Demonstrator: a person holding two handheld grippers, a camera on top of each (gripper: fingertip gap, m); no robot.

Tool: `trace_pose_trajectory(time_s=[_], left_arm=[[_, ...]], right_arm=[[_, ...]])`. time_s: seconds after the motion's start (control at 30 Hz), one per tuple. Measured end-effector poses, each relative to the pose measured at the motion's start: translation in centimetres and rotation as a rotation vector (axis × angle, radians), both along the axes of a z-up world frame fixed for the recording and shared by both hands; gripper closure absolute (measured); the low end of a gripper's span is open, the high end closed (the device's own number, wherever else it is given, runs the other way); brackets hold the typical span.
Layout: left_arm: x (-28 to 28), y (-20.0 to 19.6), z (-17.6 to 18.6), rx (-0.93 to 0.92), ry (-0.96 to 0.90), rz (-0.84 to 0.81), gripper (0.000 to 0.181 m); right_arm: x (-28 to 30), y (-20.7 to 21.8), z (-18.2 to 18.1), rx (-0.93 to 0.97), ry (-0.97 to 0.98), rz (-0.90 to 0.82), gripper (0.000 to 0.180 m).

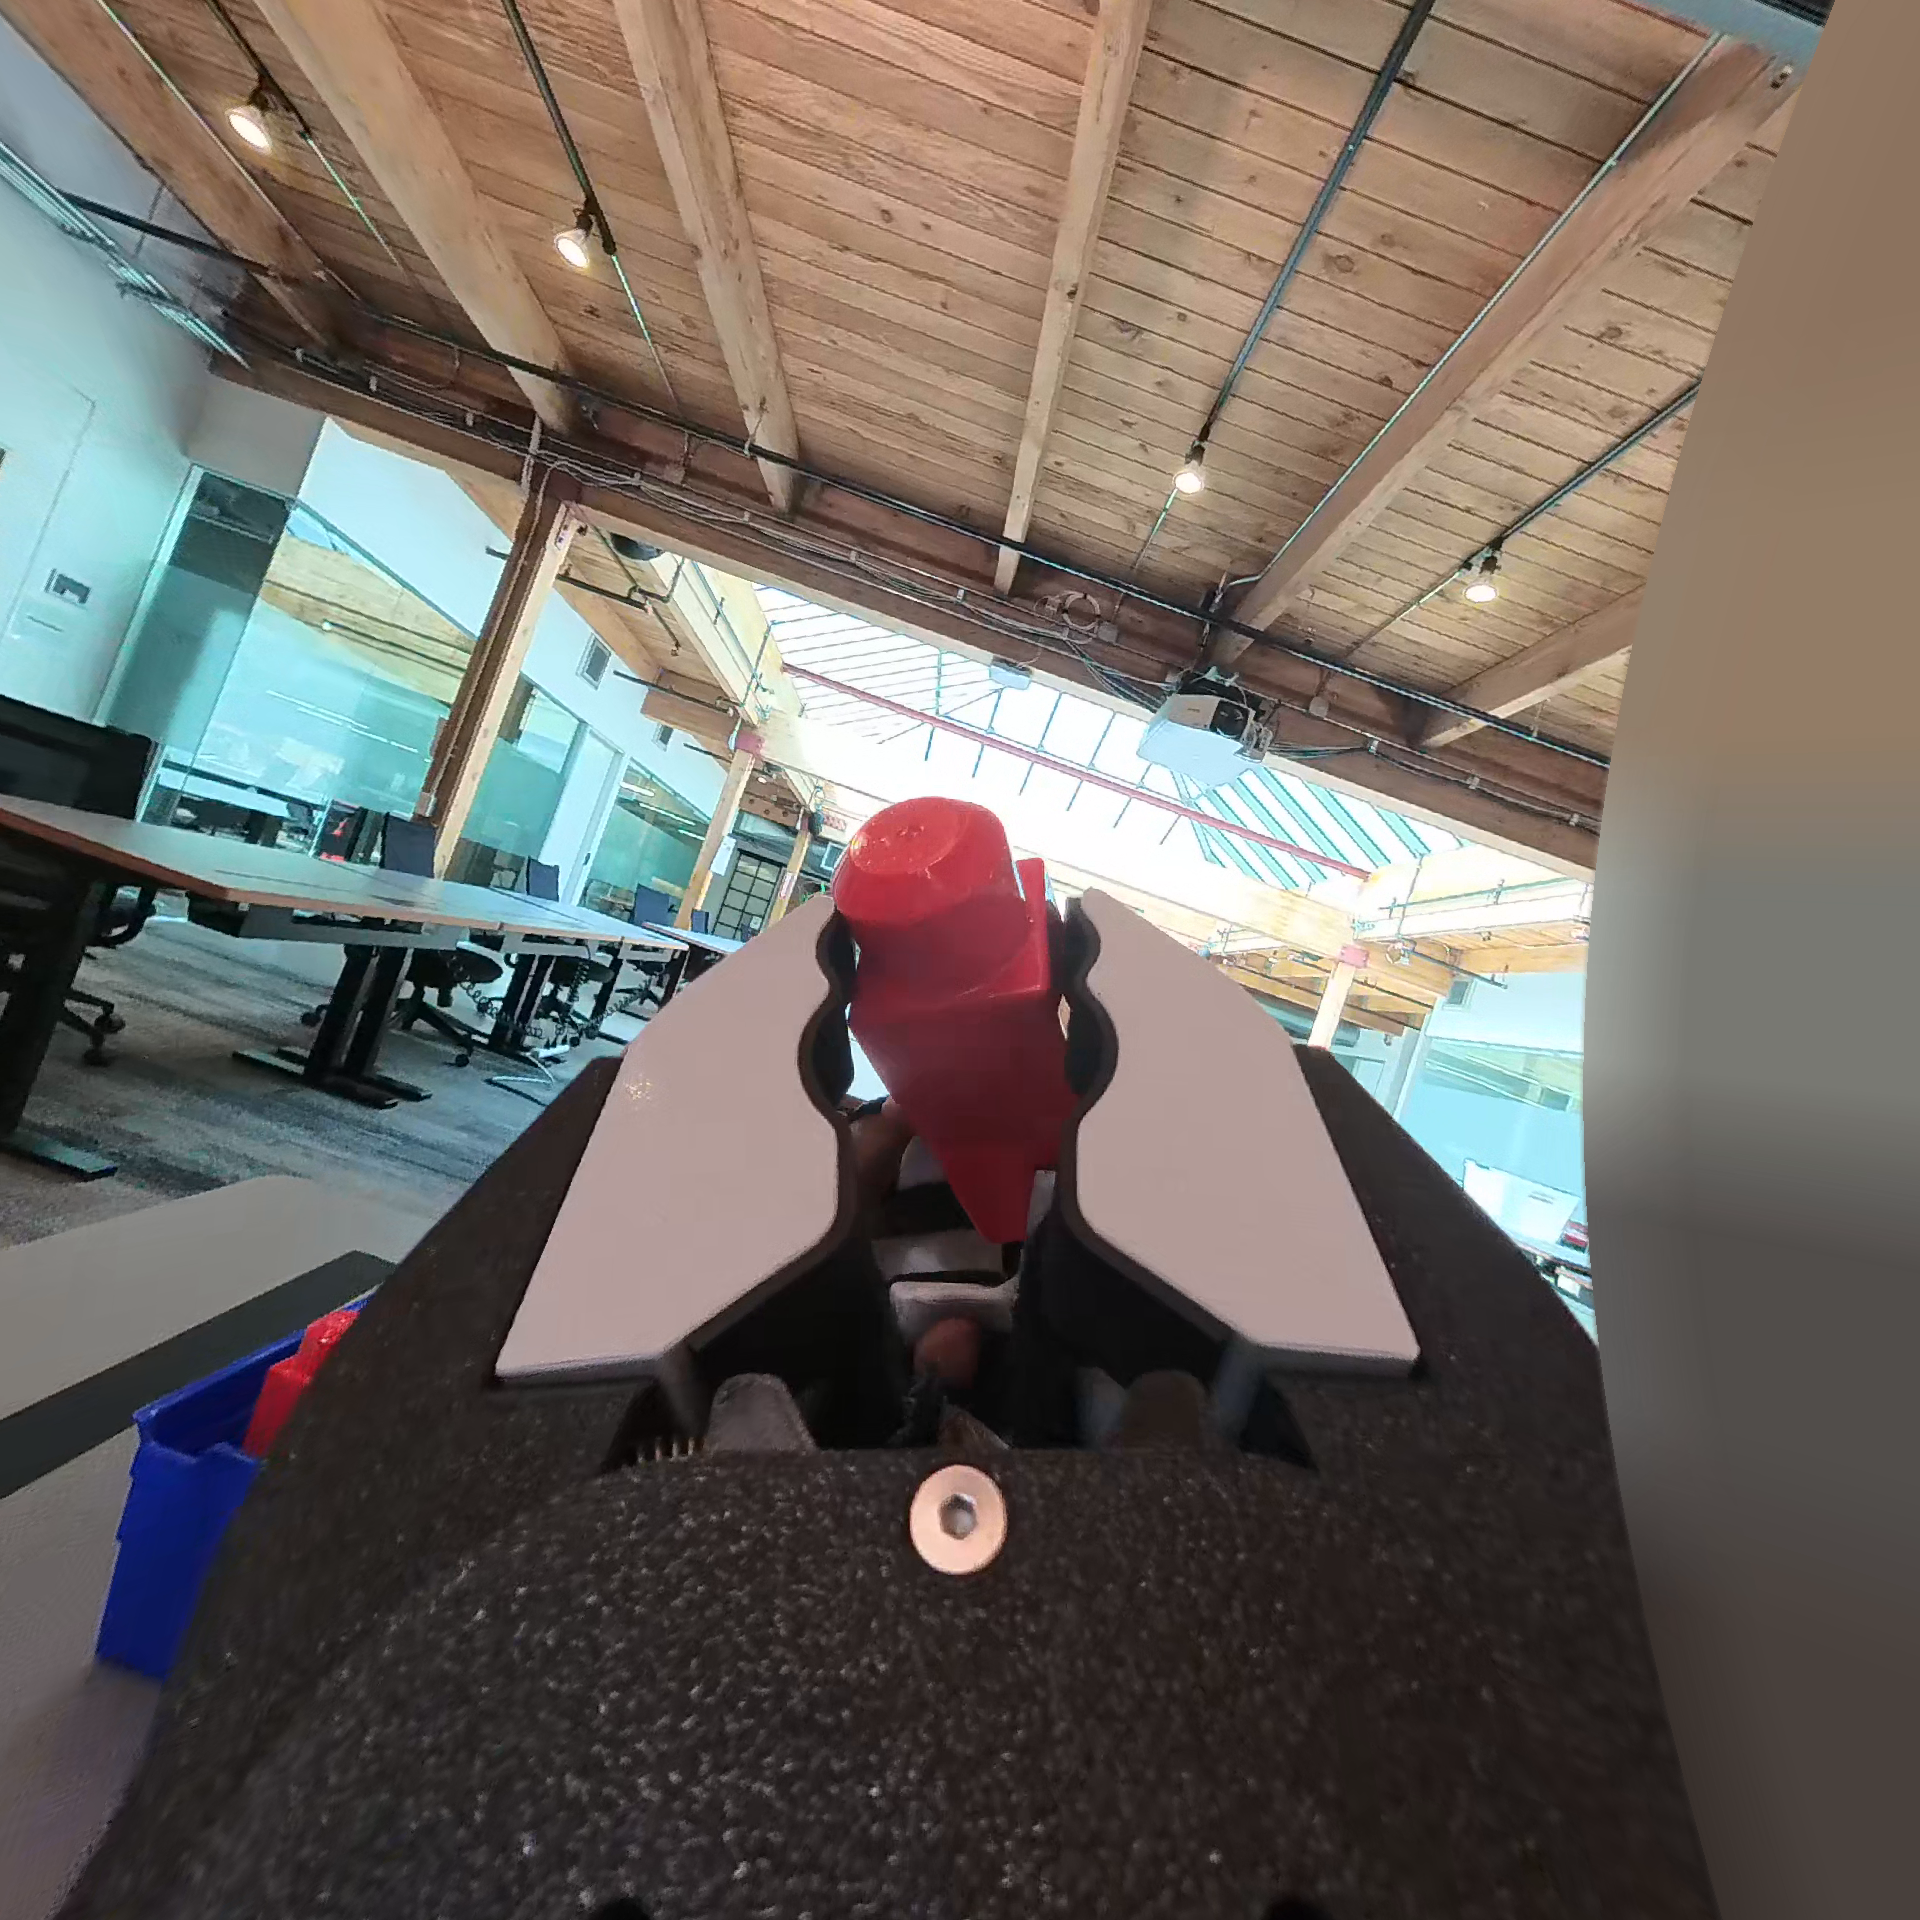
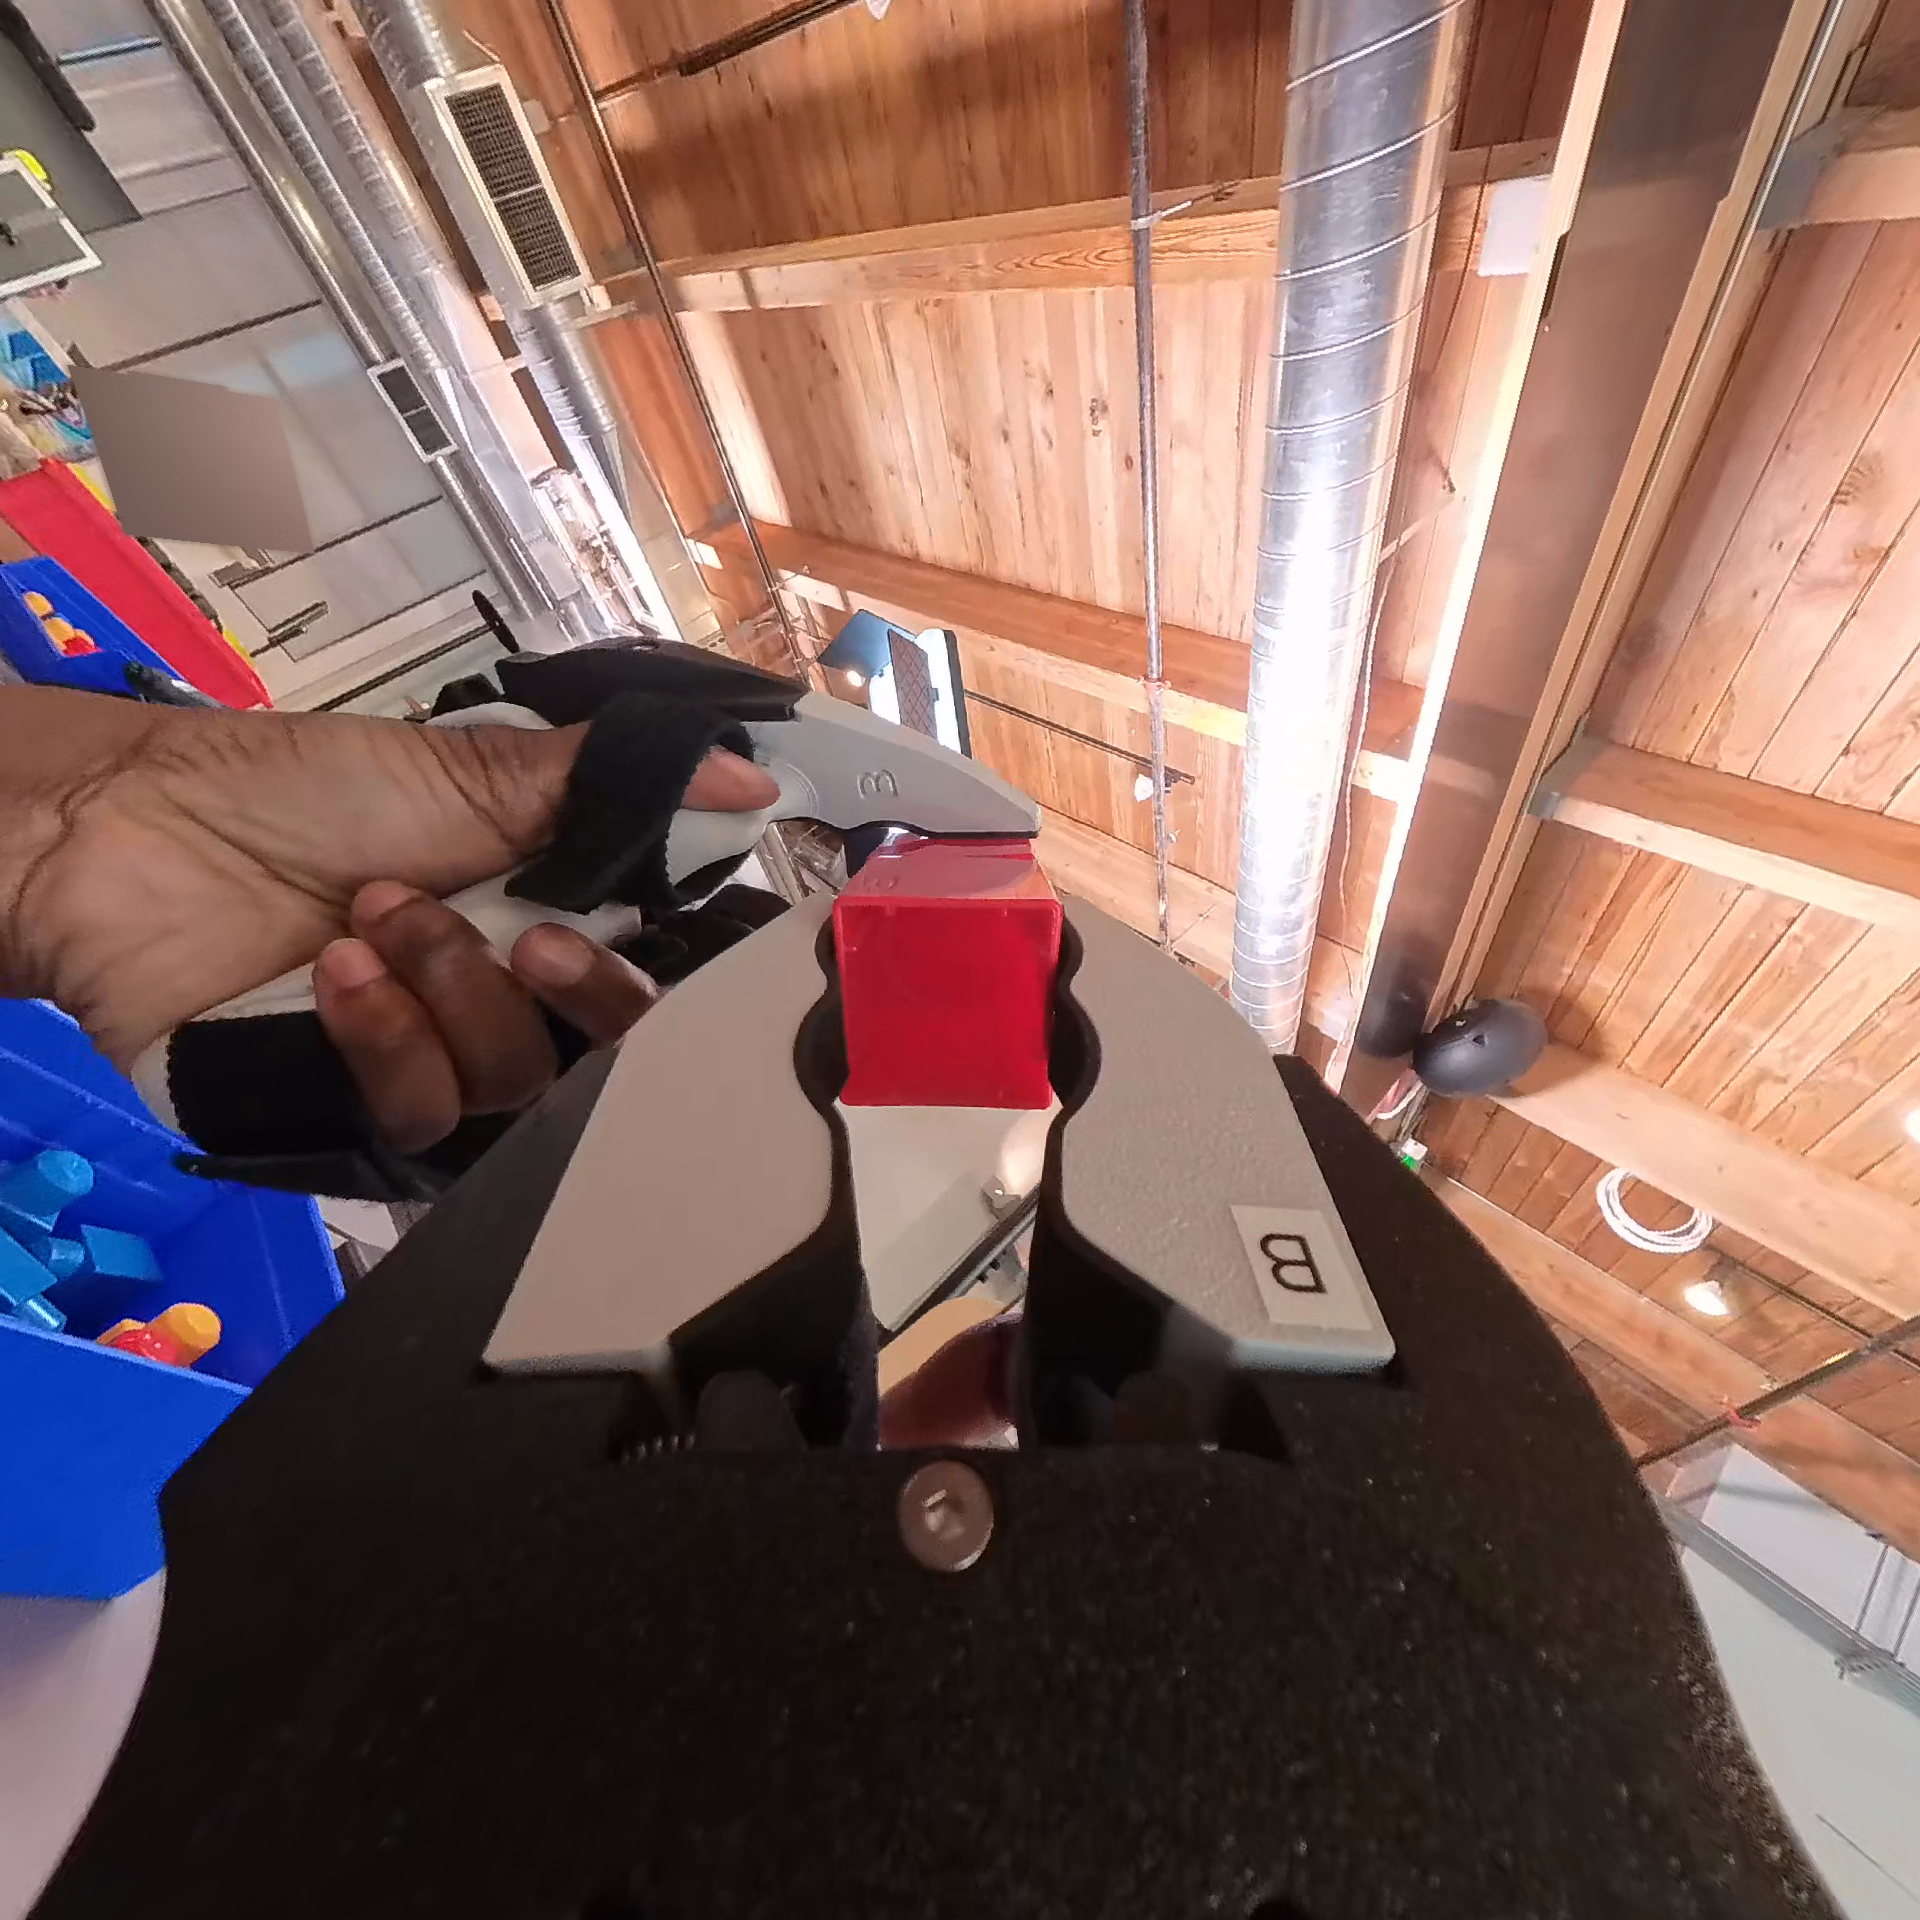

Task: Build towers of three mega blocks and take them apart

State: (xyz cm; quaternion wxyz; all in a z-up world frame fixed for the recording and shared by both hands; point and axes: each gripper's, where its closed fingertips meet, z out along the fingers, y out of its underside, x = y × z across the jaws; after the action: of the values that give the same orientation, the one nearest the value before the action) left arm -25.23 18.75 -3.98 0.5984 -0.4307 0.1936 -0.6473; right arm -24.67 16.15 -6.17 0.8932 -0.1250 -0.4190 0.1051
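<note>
At the centre of both frames, each tool pinches a red mega block.
Left tool [image 1: 951,997] is closed on a tilted red block [image 1: 951,997]; right tool [image 2: 948,1003] clamps a square red block [image 2: 943,1003], the other tool just above it. Likely light, stiff, smooth plastic: grip flat sides, not the stud.

Both cameras sit just behind their own 2 fingers and tilt steeply upward, so the wooden ceiling [image 1: 935,260] fills the upper half of each frame. The left wrist view faces an open office with desks [image 1: 343,894] at middle left. The right wrist view is rolled sideways. Both views share a red block [image 2: 945,997] at frame centre, very close, and a blue bin [image 1: 177,1507] at lower left.
</note>
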Motion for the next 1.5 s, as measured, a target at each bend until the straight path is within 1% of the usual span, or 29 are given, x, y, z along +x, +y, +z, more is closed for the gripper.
trace_pose_trajectory(time_s=[0.13, 0.2, 0.27, 0.3, 0.37, 0.47, 0.57, 0.9, 0.97, 1.0, 1.03, 1.07, 1.1, 1.13, 1.17, 1.2, 1.23, 1.27, 1.4, 1.47, 1.5], left_arm=[[0.2, 0.0, 0.0, -0.002, 0.012, 0.012, 0.143], [0.7, 0.0, -0.4, 0.007, 0.062, 0.012, 0.140], [1.6, -0.2, -1.2, 0.005, 0.131, -0.021, 0.124], [2.0, -0.4, -1.4, 0.007, 0.146, -0.054, 0.126], [2.1, -0.3, -1.4, -0.002, 0.116, -0.072, 0.140], [2.3, -0.2, -1.5, -0.028, 0.080, -0.119, 0.142], [2.4, -0.3, -1.5, -0.027, 0.076, -0.127, 0.143], [2.2, -0.7, -1.6, 0.020, 0.118, -0.134, 0.144], [1.6, -0.7, -1.5, 0.087, 0.143, -0.085, 0.144], [1.0, -0.9, -1.3, 0.126, 0.150, -0.072, 0.144], [0.2, -1.1, -1.1, 0.157, 0.149, -0.065, 0.144], [-0.7, -1.1, -1.0, 0.181, 0.164, -0.052, 0.144], [-1.4, -1.0, -1.2, 0.203, 0.199, -0.028, 0.144], [-2.0, -0.9, -1.7, 0.223, 0.248, -0.001, 0.143], [-2.4, -0.7, -2.3, 0.239, 0.304, 0.022, 0.143], [-2.6, -0.4, -2.9, 0.245, 0.357, 0.046, 0.143], [-2.8, 0.0, -3.5, 0.246, 0.400, 0.070, 0.143], [-2.7, 0.2, -3.9, 0.251, 0.436, 0.086, 0.143], [-1.5, 0.3, -5.1, 0.252, 0.508, 0.061, 0.144], [-0.5, 0.3, -5.8, 0.248, 0.548, 0.041, 0.142], [-0.2, 0.3, -6.0, 0.254, 0.558, 0.038, 0.143]], right_arm=[[0.2, 0.0, -0.1, 0.003, -0.005, 0.009, 0.144], [0.3, 0.3, 0.1, -0.017, 0.022, 0.008, 0.144], [0.5, 0.5, 0.2, -0.009, 0.047, -0.007, 0.144], [0.5, 0.7, 0.1, -0.001, 0.047, -0.025, 0.144], [0.5, 0.7, 0.0, 0.019, 0.034, -0.039, 0.144], [0.6, 0.8, -0.1, 0.042, 0.017, -0.076, 0.144], [0.7, 0.8, -0.1, 0.066, 0.000, -0.109, 0.144], [0.5, 0.6, -0.2, 0.074, -0.020, -0.098, 0.144], [-0.2, 1.3, -0.6, -0.008, -0.076, -0.064, 0.141], [-0.5, 1.8, -1.0, -0.086, -0.115, -0.023, 0.131], [-0.7, 2.3, -1.3, -0.179, -0.145, 0.036, 0.117], [-0.6, 2.7, -1.5, -0.292, -0.174, 0.120, 0.108], [-0.6, 2.8, -1.8, -0.421, -0.208, 0.238, 0.103], [-0.4, 2.7, -1.9, -0.548, -0.227, 0.369, 0.102], [-0.2, 2.6, -1.7, -0.662, -0.224, 0.486, 0.104], [-0.1, 2.5, -1.5, -0.750, -0.222, 0.581, 0.105], [-0.3, 2.4, -1.6, -0.811, -0.237, 0.642, 0.105], [-0.7, 2.4, -2.0, -0.853, -0.266, 0.658, 0.106], [-3.1, 2.7, -4.8, -0.910, -0.418, 0.536, 0.106], [-3.9, 2.8, -5.5, -0.883, -0.446, 0.487, 0.132], [-4.0, 2.9, -5.7, -0.870, -0.445, 0.465, 0.137]])
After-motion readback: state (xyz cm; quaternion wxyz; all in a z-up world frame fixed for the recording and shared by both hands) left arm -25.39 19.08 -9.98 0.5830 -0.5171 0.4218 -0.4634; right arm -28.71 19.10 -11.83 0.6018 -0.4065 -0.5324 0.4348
